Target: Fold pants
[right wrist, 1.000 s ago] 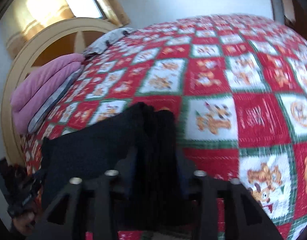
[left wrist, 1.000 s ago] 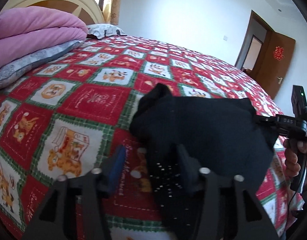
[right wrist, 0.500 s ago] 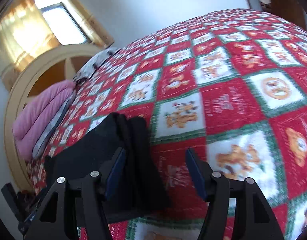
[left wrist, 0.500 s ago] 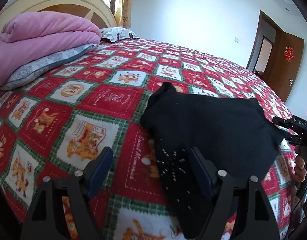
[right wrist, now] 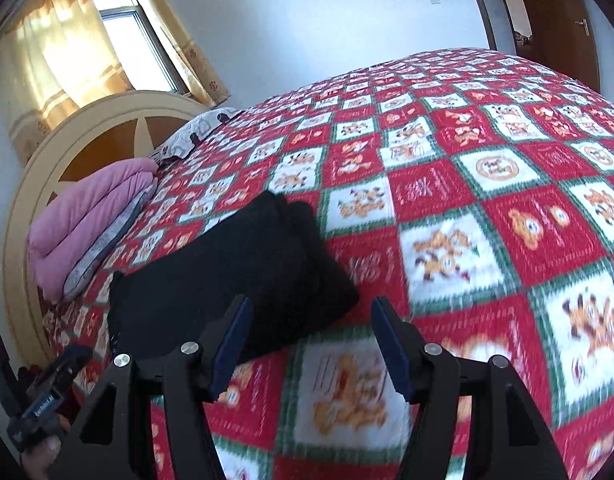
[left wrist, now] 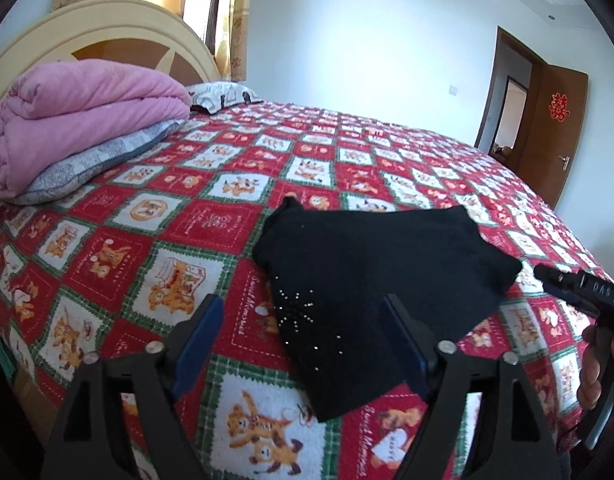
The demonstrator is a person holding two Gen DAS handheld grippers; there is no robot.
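Note:
The black pants point(left wrist: 371, 276) lie folded in a compact bundle on the red patterned bedspread point(left wrist: 203, 216), with small studs on the near flap. My left gripper point(left wrist: 303, 316) hovers over the near end of the bundle, its jaws opening wide, pads clear of the cloth. In the right wrist view the same pants point(right wrist: 227, 272) sit left of centre. My right gripper point(right wrist: 311, 320) is open over bare bedspread beside the bundle's right corner, holding nothing. The other gripper's tip point(left wrist: 575, 284) shows at the right edge of the left wrist view.
A folded pink quilt point(left wrist: 75, 120) on a grey pillow point(left wrist: 103, 160) rests by the cream headboard point(left wrist: 107, 32). A brown door point(left wrist: 555, 128) stands open at the far right. The bedspread point(right wrist: 487, 208) stretches beyond the pants. A hand point(left wrist: 599, 364) grips the right handle.
Both grippers let go of the pants, spread their jaws and drew back and up from the bundle. The right one swung to the right, off the cloth.

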